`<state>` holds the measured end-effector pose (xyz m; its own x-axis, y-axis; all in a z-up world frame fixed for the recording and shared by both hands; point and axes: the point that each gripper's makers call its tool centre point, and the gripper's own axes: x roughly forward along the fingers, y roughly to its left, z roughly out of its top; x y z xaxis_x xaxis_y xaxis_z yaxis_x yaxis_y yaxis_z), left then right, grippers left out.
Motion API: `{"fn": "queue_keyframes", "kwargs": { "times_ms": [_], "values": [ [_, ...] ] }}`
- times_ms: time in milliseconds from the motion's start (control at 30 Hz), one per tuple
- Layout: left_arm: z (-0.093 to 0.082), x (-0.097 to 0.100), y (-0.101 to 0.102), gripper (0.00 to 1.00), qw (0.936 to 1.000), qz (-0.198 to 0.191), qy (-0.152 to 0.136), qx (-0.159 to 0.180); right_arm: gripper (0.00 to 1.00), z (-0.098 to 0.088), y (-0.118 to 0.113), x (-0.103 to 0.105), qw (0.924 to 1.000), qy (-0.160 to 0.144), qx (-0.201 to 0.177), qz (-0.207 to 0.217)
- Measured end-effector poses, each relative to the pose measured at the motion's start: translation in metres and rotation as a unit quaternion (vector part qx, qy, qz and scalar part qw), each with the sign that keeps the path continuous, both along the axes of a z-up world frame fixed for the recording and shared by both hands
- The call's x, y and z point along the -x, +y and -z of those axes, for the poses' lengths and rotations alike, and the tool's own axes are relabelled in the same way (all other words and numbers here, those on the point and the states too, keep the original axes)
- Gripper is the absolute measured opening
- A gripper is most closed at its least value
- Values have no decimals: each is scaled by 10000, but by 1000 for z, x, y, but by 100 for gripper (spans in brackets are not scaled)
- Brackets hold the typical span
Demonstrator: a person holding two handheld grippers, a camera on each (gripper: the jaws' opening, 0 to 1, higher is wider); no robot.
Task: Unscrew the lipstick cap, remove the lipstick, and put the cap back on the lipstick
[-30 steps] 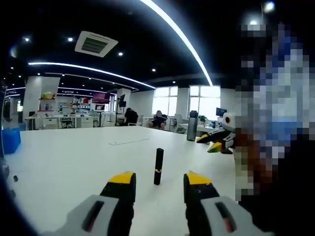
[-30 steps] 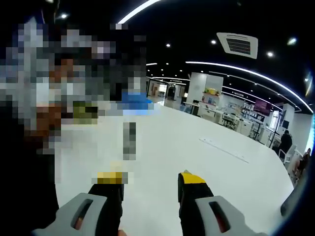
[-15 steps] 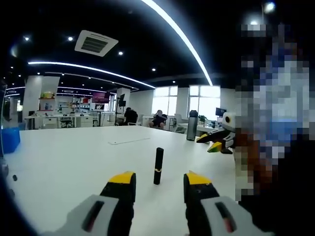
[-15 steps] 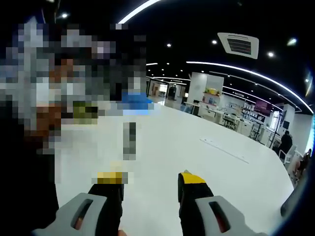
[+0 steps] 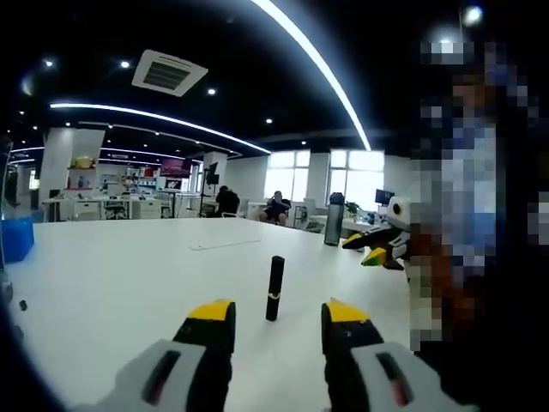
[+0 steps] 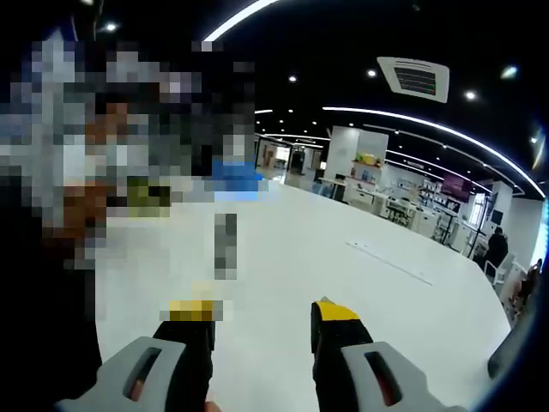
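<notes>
Left hand-held gripper spread before upright lipstick; right hand-held gripper spread over table.

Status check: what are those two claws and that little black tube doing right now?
Left claw open, empty. Right claw open, empty. Lipstick upright on white table, cap on, untouched. Path clear.

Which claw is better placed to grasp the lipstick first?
The left claw, probably. In the left gripper view it is open, and the lipstick stands upright on the table just beyond its gap. The right claw is open too, but the lipstick lies left of its line.
</notes>
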<state>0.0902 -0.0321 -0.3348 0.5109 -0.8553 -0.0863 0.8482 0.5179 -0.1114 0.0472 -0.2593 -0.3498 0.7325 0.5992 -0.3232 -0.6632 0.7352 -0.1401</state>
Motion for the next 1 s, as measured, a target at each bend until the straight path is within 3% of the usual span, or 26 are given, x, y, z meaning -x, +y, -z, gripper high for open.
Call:
{"fn": "queue_keyframes", "kwargs": {
  "times_ms": [400, 500, 767, 1000],
  "values": [
    [-2, 2, 5, 42, 9999, -41, -87, 31, 44, -4, -8, 2, 9996, -87, -7, 262],
    [-2, 1, 5, 42, 9998, -81, -188, -8, 43, -7, -9, 2, 9995, -83, -180, 259],
    [2, 1, 3, 44, 10000, -21, -88, 31, 45, -4, -12, -1, 9991, -43, -228, 353],
    [-2, 3, 2, 46, 9999, -1, -101, 102, 46, -13, -7, 2, 9986, -122, -383, 347]
  ]
}}
